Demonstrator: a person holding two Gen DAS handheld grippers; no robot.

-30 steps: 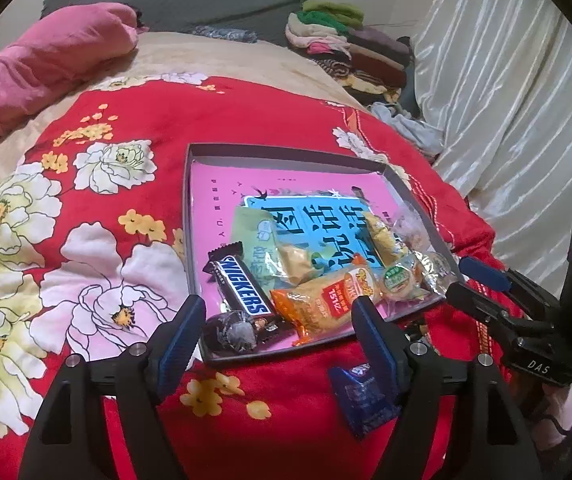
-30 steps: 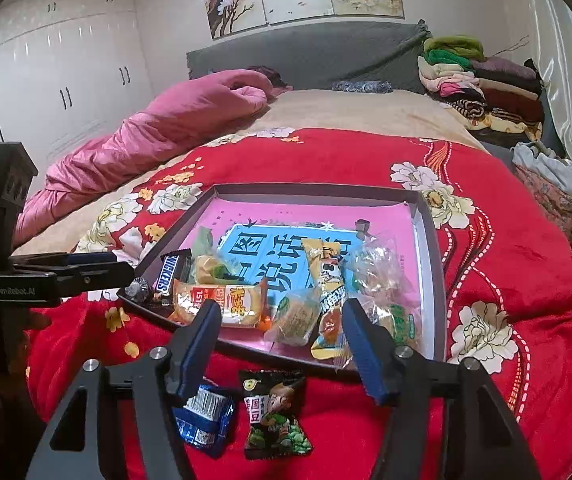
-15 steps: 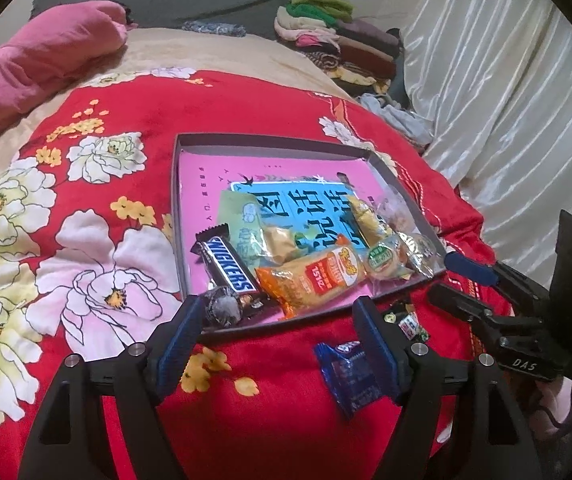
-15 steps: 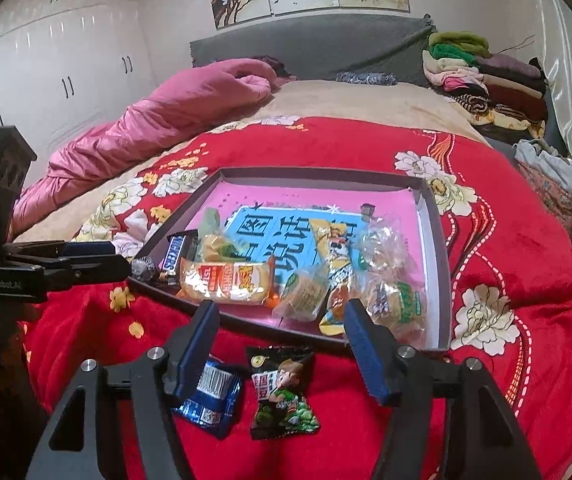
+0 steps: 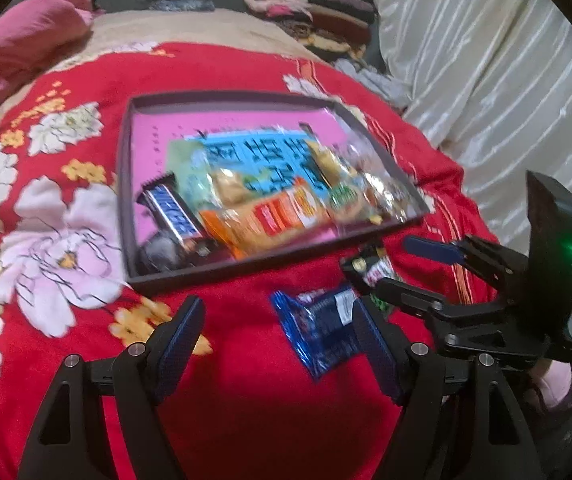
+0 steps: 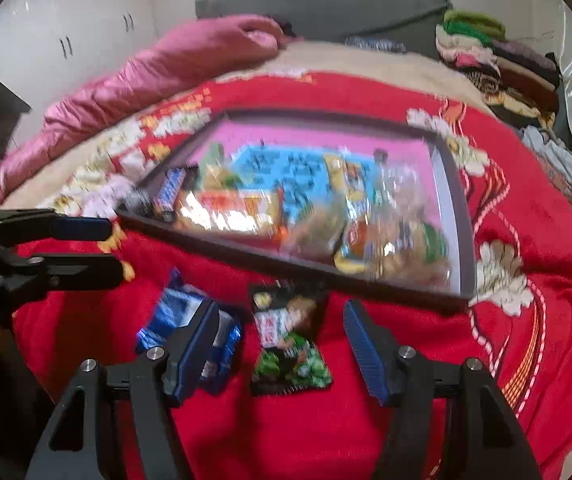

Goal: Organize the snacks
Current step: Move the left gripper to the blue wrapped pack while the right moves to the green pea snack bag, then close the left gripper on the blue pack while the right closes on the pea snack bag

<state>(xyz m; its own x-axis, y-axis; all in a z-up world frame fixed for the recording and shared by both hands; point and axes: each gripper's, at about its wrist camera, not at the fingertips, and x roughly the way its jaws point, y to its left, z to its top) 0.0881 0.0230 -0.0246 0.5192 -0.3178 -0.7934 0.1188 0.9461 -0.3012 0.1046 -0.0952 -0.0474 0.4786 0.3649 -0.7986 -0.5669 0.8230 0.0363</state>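
- Here, left wrist view: left gripper (image 5: 275, 338) held apart over the red blanket (image 5: 245, 400), nothing between its pads. The blue packet (image 5: 318, 330) lies flat by the right finger, long axis slanting from upper left to lower right. The tray (image 5: 125, 184) of snacks sits just beyond. Right gripper (image 5: 418, 270) enters from the right, jaws apart.
- Right wrist view: right gripper (image 6: 281, 350) spread, empty. The green packet (image 6: 288, 344) lies between its fingers on the blanket, long axis running away toward the tray (image 6: 462, 208); blue packet (image 6: 181, 320) beside the left finger.
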